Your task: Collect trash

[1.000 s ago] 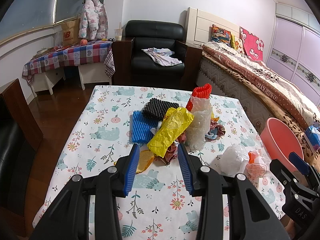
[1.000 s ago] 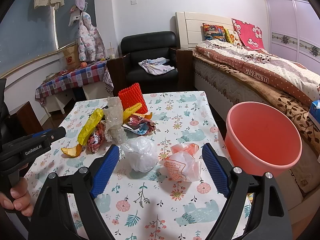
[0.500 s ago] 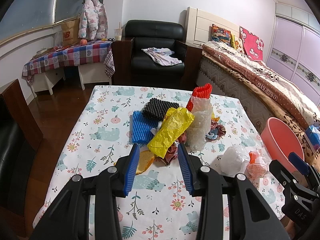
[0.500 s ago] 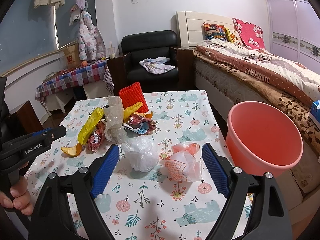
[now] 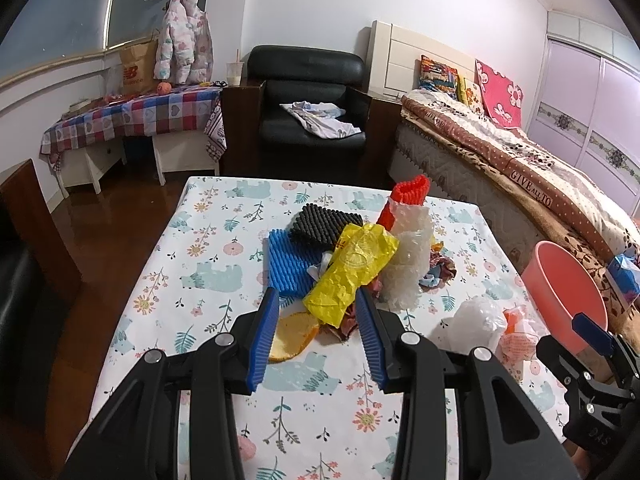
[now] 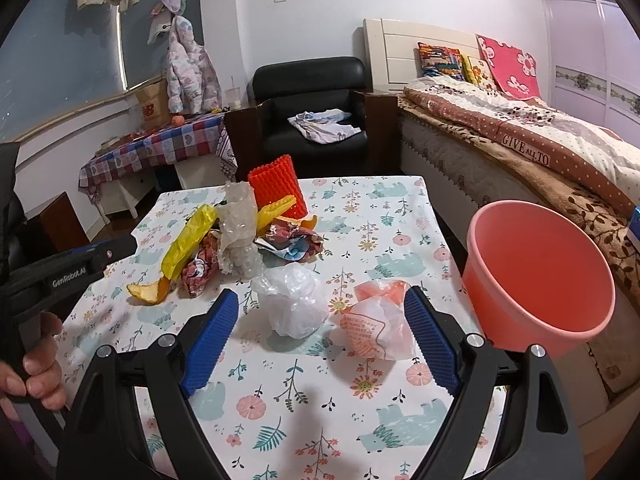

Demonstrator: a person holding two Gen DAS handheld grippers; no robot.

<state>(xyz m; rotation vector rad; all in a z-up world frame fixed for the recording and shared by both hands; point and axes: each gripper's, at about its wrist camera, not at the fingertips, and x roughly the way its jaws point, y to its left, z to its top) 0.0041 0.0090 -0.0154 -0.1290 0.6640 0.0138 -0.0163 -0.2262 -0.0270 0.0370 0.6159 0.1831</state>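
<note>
A heap of trash lies mid-table: a yellow wrapper (image 5: 352, 268), blue foam net (image 5: 286, 266), black foam net (image 5: 322, 222), red foam net (image 6: 276, 190), bubble wrap (image 6: 240, 232), crumpled coloured paper (image 6: 292, 242) and an orange peel (image 5: 294, 334). My left gripper (image 5: 318, 332) is open and empty, just in front of the yellow wrapper and peel. My right gripper (image 6: 318, 338) is open and empty, its jaws on either side of a white plastic bag (image 6: 294, 306) and an orange-white wrapper (image 6: 378, 324). A pink bucket (image 6: 540, 276) stands off the table's right edge.
The table (image 6: 360, 420) wears a floral cloth. A bed (image 6: 540, 152) runs along the right, behind the bucket. A black armchair (image 5: 310, 104) stands beyond the far table edge, and a checked side table (image 5: 132, 120) at the far left.
Both views have shifted very slightly; the trash, the bucket and both open grippers stay as they were.
</note>
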